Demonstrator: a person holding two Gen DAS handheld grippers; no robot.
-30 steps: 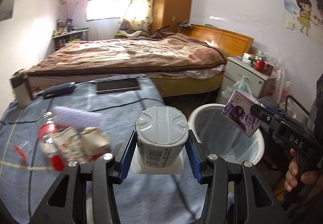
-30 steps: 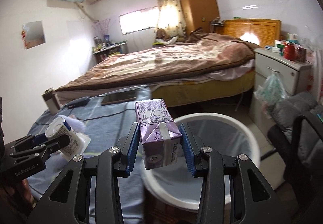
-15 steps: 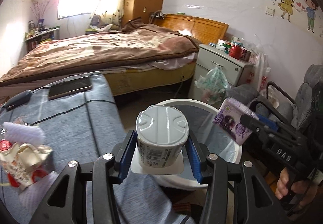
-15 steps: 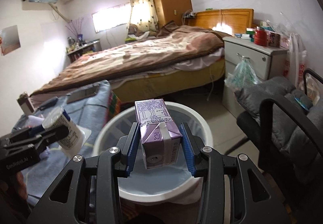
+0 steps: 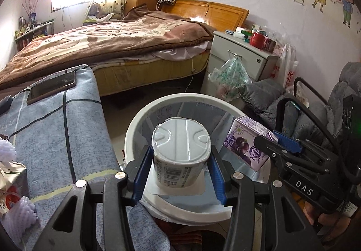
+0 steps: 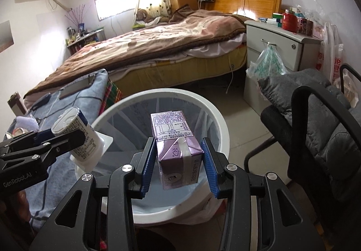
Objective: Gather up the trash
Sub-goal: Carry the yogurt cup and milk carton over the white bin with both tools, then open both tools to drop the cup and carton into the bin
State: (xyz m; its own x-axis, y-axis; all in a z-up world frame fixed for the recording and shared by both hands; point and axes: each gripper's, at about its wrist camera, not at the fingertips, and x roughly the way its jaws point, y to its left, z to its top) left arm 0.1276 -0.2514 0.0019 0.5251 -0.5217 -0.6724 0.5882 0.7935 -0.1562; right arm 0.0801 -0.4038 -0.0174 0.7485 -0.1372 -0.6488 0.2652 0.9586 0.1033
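Observation:
My left gripper (image 5: 180,172) is shut on a white yogurt cup (image 5: 181,151) held upside down over the white trash bin (image 5: 135,129). My right gripper (image 6: 178,165) is shut on a purple drink carton (image 6: 177,147) above the same bin (image 6: 216,120). The carton (image 5: 246,144) and right gripper show at the right of the left wrist view. The cup (image 6: 76,135) and left gripper (image 6: 45,144) show at the left of the right wrist view, at the bin's left rim. The bin has a clear liner and looks empty.
A table with a blue-grey cloth (image 5: 56,129) stands left of the bin, with a phone (image 5: 52,88) and more wrappers (image 5: 13,174) on it. A grey chair (image 6: 315,120) stands right of the bin. A bed (image 6: 158,47) and a nightstand (image 6: 277,47) lie beyond.
Both grippers have moved right, from over the table's edge to above the bin, each holding its item. The table trash has slid to the far left of the left wrist view.

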